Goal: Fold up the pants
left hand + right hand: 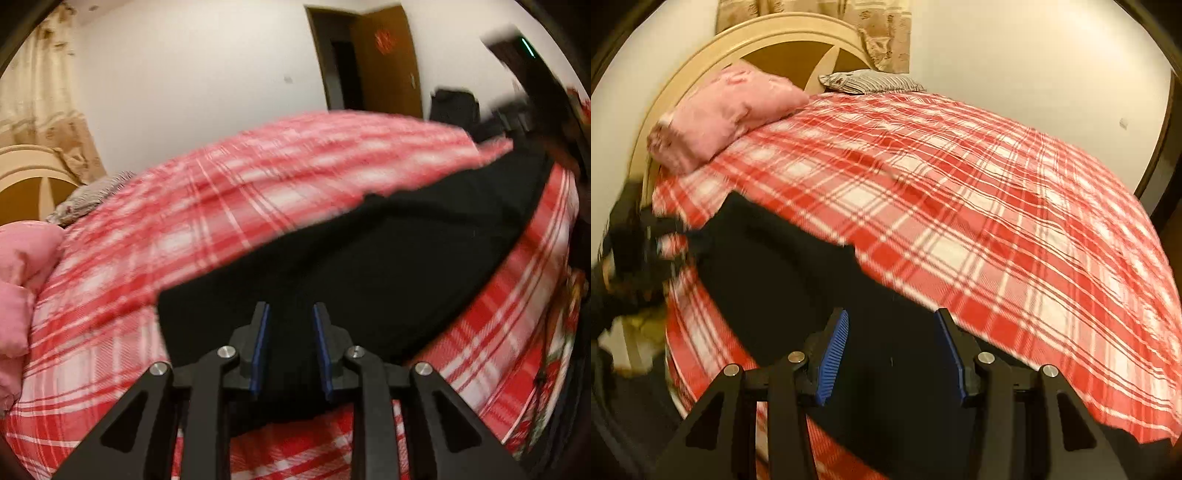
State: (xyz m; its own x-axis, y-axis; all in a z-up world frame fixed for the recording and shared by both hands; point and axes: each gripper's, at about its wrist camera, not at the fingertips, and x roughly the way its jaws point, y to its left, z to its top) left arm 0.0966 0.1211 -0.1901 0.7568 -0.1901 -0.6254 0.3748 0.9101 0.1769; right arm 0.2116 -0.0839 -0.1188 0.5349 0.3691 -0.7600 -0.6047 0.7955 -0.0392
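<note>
the left gripper [291, 314] points down at the bed with its blue-padded fingers a little apart and nothing pinched between them. the right gripper [892, 325] has its blue pads spread wide, also gripping nothing. below both lies a red and white plaid bedspread [997, 206] covering a bed with a curved cream headboard [701, 62]. a pink pillow [720, 110] and a grey striped pillow [868, 82] sit at the head end. behind are white walls, a patterned beige curtain [33, 85] and an open brown door [388, 59]. the black pants [369, 266] lie flat along the near edge of the bed, directly under and ahead of both grippers' fingertips; whether the tips touch the cloth cannot be told.
</note>
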